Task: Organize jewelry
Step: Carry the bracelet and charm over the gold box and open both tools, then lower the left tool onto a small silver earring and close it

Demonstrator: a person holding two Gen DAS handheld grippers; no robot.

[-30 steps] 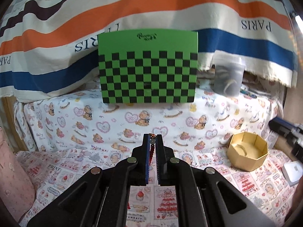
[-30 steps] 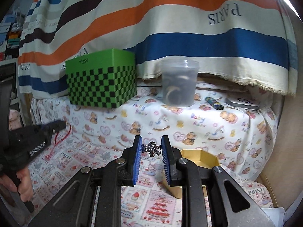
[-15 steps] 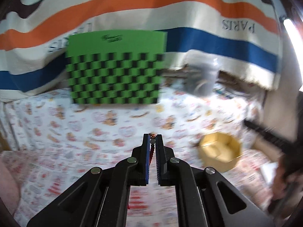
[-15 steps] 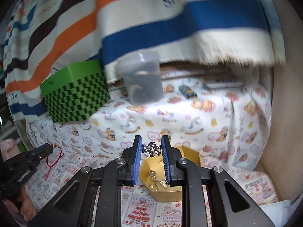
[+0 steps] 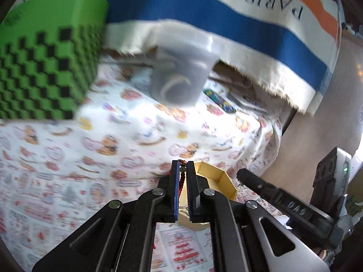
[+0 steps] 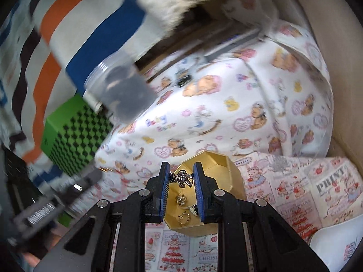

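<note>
A gold octagonal box (image 6: 217, 165) lies open on the printed cloth, with a few small gold and silver pieces (image 6: 181, 200) on its floor. My right gripper (image 6: 181, 178) hangs over its near side, shut on a small silver charm (image 6: 182, 179) held between the blue pads. In the left wrist view the same gold box (image 5: 217, 181) shows just behind my left gripper (image 5: 182, 170), which is shut on a red beaded string (image 5: 181, 182) that dangles below the fingers. The right gripper's black body (image 5: 279, 197) reaches in at the lower right of that view.
A green and black checkered box (image 5: 45, 63) and a translucent tub (image 5: 181, 77) stand on the raised ledge behind, under a striped cloth (image 5: 249, 22). A wooden wall (image 6: 340, 68) closes the right side. A white object (image 6: 335, 247) lies at the lower right.
Both grippers swung toward the gold box, which now sits right under the fingertips. The right gripper has rolled, so its scene tilts. Each grip holds as before.
</note>
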